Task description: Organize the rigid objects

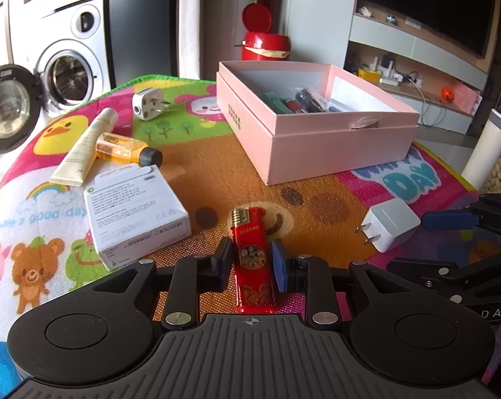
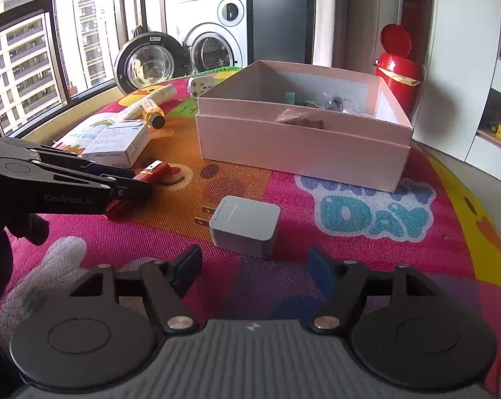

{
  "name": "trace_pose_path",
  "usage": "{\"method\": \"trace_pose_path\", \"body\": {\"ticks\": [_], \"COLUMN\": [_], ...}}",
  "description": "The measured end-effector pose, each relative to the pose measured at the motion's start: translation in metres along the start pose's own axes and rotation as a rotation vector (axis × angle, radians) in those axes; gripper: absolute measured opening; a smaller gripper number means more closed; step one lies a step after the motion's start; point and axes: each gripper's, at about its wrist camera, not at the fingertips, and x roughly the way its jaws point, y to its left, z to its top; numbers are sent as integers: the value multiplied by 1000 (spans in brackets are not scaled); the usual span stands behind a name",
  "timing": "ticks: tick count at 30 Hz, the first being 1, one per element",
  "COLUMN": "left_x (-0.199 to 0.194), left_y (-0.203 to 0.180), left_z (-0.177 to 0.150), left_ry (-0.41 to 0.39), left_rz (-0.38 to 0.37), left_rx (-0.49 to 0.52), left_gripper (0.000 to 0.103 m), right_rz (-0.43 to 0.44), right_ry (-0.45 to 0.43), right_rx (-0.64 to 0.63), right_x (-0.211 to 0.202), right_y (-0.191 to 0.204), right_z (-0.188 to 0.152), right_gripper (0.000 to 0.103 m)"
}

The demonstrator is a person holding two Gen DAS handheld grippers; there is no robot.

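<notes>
My left gripper (image 1: 252, 253) is shut on a red lighter (image 1: 250, 232), which stands out forward between its pads, low over the colourful play mat (image 1: 217, 173). In the right wrist view the same gripper (image 2: 140, 183) shows at the left, with the lighter (image 2: 155, 169) in it. My right gripper (image 2: 254, 261) is open, its fingers on either side of the near end of a white plug charger (image 2: 247, 224) and not touching it. The charger (image 1: 392, 224) lies on the mat, prongs pointing left. An open pink box (image 2: 300, 159) (image 1: 317, 153) behind it holds several small items.
A white carton (image 1: 137, 212), a cream tube (image 1: 84, 146), an orange bottle (image 1: 127, 149) and a white plug adapter (image 1: 147, 103) lie at the mat's left. A red bin (image 1: 263, 45) stands behind the box. A white bottle (image 1: 486, 153) stands beyond the mat's right edge.
</notes>
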Motion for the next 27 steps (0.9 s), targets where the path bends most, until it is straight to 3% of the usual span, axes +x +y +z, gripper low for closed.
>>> {"method": "trace_pose_path", "body": {"ticks": [9, 19, 21, 24, 27], "left_x": [-5, -10, -9, -6, -6], "left_y": [3, -5, -4, -5, -9], "left_z": [-5, -8, -6, -4, -4], "left_ry": [-9, 11, 17, 15, 7], "left_rz": [-18, -21, -21, -17, -6], "left_rx": [-12, -2, -22, -20, 18], "left_gripper": [27, 28, 28, 28, 27], "right_rz": [32, 36, 30, -6, -26], "right_ry": [33, 56, 52, 34, 23], "right_rx": [-13, -25, -7, 17, 12], "right_x": [7, 10, 13, 16, 18], "right_y": [8, 9, 7, 5, 5], "right_z": [-1, 5, 9, 16, 22], "right_gripper": [103, 103, 101, 89, 68]}}
